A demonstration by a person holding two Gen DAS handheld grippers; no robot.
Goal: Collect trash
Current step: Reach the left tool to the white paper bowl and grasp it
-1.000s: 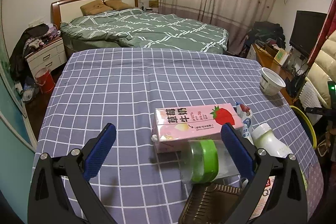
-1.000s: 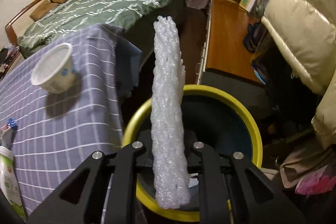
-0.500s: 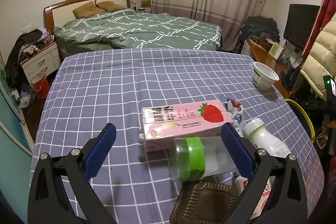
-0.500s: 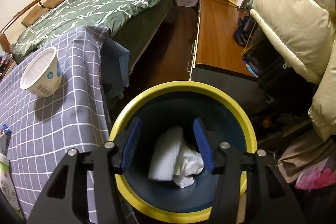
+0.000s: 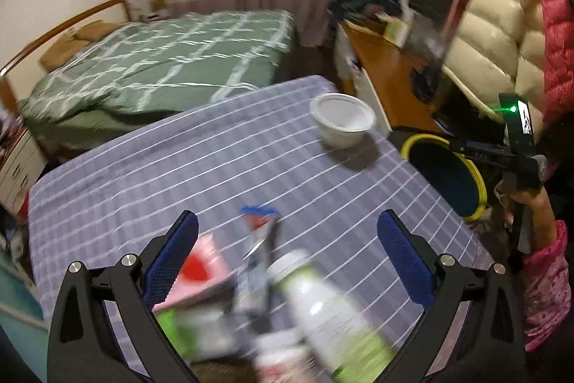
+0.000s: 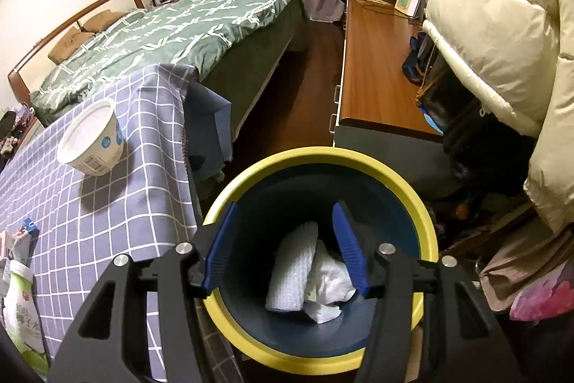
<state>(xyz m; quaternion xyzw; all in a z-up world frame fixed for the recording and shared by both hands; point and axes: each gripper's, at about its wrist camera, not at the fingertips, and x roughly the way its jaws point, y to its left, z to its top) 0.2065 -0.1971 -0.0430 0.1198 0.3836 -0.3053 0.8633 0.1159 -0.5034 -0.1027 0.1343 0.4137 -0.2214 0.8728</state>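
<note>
The right hand-held gripper point(image 6: 285, 248) hangs over the bin point(image 6: 405, 183) with its blue fingers point(image 6: 348, 248) spread and nothing between them; a second ago they were clamped on a bubble-wrap roll point(image 6: 292, 270), which now lies at the bottom of the bin against a white wad point(image 6: 332, 280); the bin stands on the floor just off the desk's point(image 6: 118, 203) right edge. The left hand-held gripper point(image 5: 287, 255) is open too, holding nothing, over the desk's near edge; its view has swung right since the earlier frame and is blurred by motion; under it lie a pink carton point(image 5: 202, 270), a bottle point(image 5: 330, 309) and a wrapper point(image 5: 260, 230), close together; a jar point(image 5: 193, 332) shows beside them; a white bowl point(image 5: 342, 119) sits near the far right corner.
</note>
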